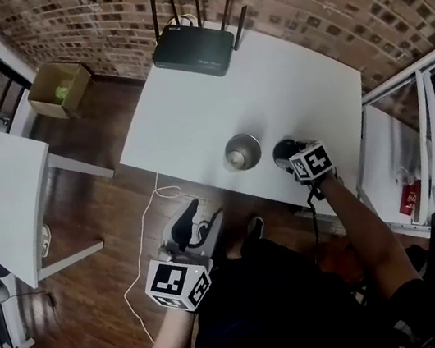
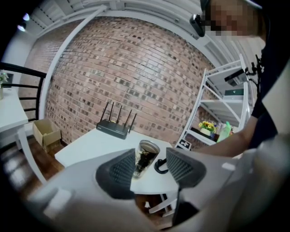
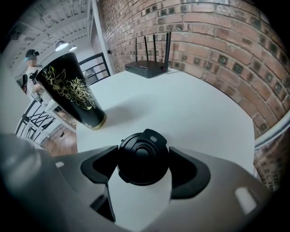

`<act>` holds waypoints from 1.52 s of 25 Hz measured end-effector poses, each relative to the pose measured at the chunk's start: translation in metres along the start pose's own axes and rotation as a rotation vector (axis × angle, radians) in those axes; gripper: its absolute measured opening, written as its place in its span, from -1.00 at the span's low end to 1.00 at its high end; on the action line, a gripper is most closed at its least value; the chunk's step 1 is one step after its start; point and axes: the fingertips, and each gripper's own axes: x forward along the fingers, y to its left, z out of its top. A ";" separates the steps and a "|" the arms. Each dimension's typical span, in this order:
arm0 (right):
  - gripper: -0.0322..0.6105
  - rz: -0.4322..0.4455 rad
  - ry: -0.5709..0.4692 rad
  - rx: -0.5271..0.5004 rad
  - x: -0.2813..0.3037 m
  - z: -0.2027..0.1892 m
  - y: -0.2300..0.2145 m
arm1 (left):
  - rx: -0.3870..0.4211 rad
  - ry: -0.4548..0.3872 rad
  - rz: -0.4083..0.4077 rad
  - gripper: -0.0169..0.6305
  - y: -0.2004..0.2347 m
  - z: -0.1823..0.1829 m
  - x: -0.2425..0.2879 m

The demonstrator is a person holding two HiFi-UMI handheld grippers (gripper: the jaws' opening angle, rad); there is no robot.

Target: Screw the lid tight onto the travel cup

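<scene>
The black travel cup [image 1: 242, 152] with gold flowers stands upright and uncapped near the front edge of the white table [image 1: 189, 107]. Its black lid [image 1: 283, 151] lies flat just right of it. My right gripper [image 1: 290, 158] is at the lid. In the right gripper view the lid [image 3: 143, 158] sits between the wide-apart jaws of my right gripper [image 3: 144, 166], with the pads close beside it and the cup [image 3: 72, 90] off to the left. My left gripper [image 1: 190, 215] hangs below the table edge, open and empty. Between its jaws [image 2: 149, 170], far off, I see the cup [image 2: 146, 158] and the lid [image 2: 160, 166].
A black router [image 1: 194, 48] with several antennas sits at the table's far edge by the brick wall. A cardboard box [image 1: 59, 90] is on the floor at the left. A second white table [image 1: 5, 198] stands further left, and a metal shelf [image 1: 411, 135] at the right.
</scene>
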 end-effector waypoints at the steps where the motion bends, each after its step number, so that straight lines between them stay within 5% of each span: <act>1: 0.20 0.002 0.004 -0.002 0.001 -0.001 0.000 | -0.001 0.001 -0.002 -0.28 -0.001 -0.001 0.000; 14: 0.16 0.014 0.000 -0.111 0.000 -0.003 0.004 | 0.015 0.035 -0.025 -0.31 -0.019 -0.007 0.002; 26: 0.15 -0.074 -0.277 -0.379 -0.032 0.028 0.021 | 0.031 0.080 -0.029 -0.32 -0.034 -0.018 0.006; 34: 0.15 0.143 -0.443 -0.267 -0.105 0.064 0.031 | 0.132 0.115 -0.021 -0.32 -0.011 -0.029 0.026; 36: 0.15 0.232 -0.461 -0.294 -0.140 0.088 0.051 | 0.210 0.124 0.002 -0.31 0.008 -0.032 0.033; 38: 0.15 0.329 -0.436 -0.347 -0.168 0.111 0.075 | 0.341 0.133 0.031 -0.10 0.025 -0.038 0.046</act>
